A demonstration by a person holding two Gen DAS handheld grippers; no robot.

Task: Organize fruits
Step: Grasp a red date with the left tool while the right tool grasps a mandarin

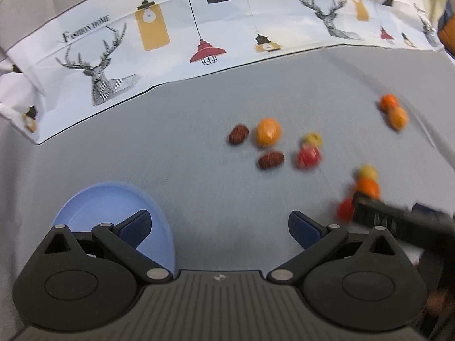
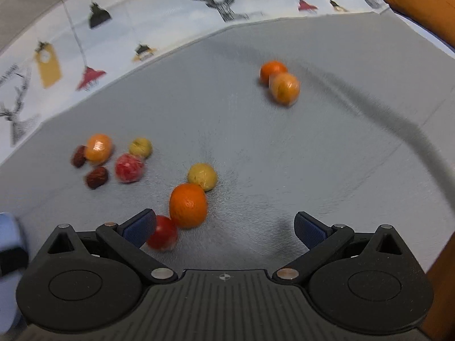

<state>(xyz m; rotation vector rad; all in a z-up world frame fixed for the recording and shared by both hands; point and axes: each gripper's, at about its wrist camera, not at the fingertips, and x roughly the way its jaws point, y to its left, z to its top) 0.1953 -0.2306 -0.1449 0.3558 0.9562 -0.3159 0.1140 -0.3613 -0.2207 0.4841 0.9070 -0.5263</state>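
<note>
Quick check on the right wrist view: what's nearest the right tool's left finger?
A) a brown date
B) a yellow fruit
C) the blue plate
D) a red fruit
D: the red fruit lies right beside the left finger of the open right tool, with the orange just past it; the dates sit farther off to the left.
</note>
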